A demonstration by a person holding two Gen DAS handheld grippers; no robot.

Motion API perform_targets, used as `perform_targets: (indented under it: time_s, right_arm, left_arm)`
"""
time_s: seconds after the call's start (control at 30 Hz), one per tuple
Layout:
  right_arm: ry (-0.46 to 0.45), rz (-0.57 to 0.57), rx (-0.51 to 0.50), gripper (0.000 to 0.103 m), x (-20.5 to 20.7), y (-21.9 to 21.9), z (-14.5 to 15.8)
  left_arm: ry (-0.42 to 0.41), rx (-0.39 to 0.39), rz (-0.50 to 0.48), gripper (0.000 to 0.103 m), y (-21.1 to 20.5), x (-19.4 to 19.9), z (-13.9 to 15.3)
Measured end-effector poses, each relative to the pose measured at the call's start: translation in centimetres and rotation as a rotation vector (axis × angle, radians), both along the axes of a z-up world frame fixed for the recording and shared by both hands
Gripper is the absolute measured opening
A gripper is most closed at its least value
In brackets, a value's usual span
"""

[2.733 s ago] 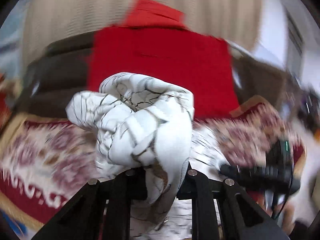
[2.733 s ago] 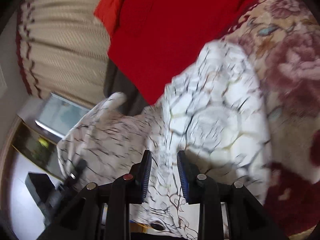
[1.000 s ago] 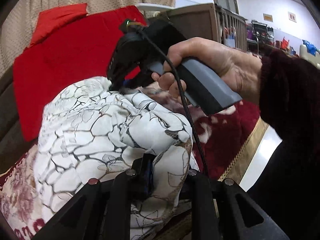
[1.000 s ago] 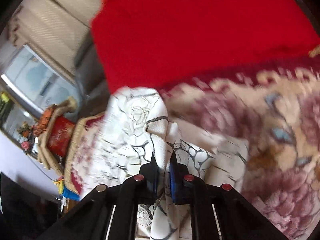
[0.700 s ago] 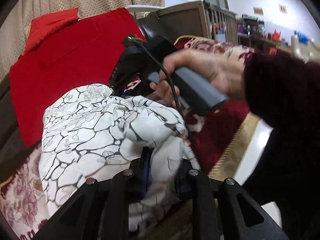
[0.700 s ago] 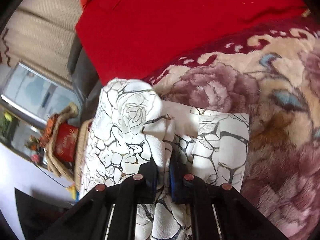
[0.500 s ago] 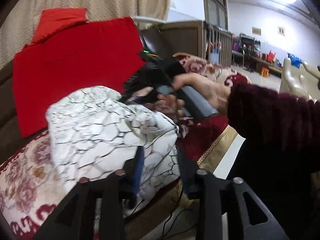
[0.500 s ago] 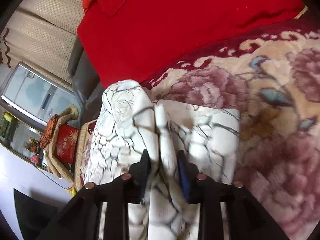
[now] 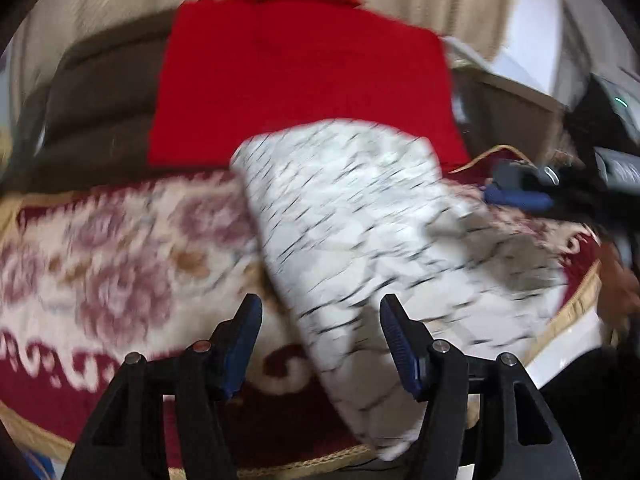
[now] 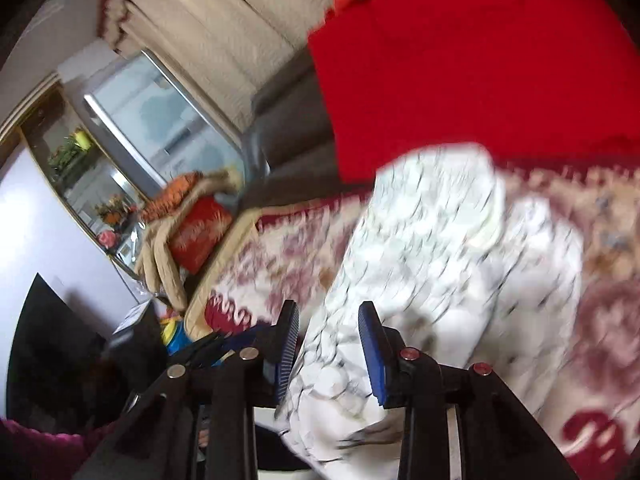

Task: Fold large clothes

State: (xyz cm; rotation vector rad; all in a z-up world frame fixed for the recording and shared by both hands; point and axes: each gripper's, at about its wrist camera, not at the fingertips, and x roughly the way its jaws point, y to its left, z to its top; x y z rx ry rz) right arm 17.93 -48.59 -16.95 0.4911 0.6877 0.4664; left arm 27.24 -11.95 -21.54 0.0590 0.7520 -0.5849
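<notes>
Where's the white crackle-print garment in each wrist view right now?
Left wrist: white garment fills centre to lower right, a blurred bundle running down between the open left tongs.
Right wrist: white garment spans centre to bottom, passing between the open right tongs.
Shared landmark: red cloth draped behind the garment.
</notes>
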Motion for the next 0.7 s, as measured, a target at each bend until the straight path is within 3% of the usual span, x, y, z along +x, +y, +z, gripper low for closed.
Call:
perform_targets:
  time_s: [0.07, 0.13, 0.17, 0.2, 0.33, 0.47, 0.57, 0.7]
  right_arm:
    - [0.073, -0.052, -0.088, 0.031, 0.2, 0.8, -1.7]
    - [0.165, -0.11, -0.128, 0.026, 0.1, 0.3, -4.1]
    - [0.206, -0.146, -0.136, 0.016, -0.2, -0.3, -5.2]
    - [0.236, -0.195, -0.167, 0.001, -0.9, -0.8, -6.4]
    - [0.274, -0.268, -0.161, 0.001, -2.8, -2.4, -8.8]
    - [0.243, -0.29, -0.202, 0.001, -4.1, -2.8, -9.6]
    - [0.258, -0.298, -0.123, 0.001, -4.4, -3.4, -10.2]
    - [0.285, -0.267, -0.082, 0.002, -4.1, -4.0, -8.1]
  left_arm:
    - [0.048, -0.037, -0.006, 0.062, 0.2, 0.4, -1.3]
    - [0.046, -0.037, -0.038, 0.062, -0.3, 0.2, -2.1]
    - [0.038, -0.025, -0.061, 0.062, -0.8, 0.0, -2.3]
    - [0.03, -0.016, -0.081, 0.062, -1.2, 0.0, -2.5]
    - [-0.004, -0.009, -0.18, 0.063, -3.7, -0.5, -2.9]
    - [-0.072, 0.065, -0.22, 0.076, -6.0, -0.6, -3.6]
    - [-0.059, 0.056, -0.23, 0.08, -5.6, 0.2, -4.1]
    - [-0.076, 0.057, -0.218, 0.08, -5.5, 0.1, -4.5]
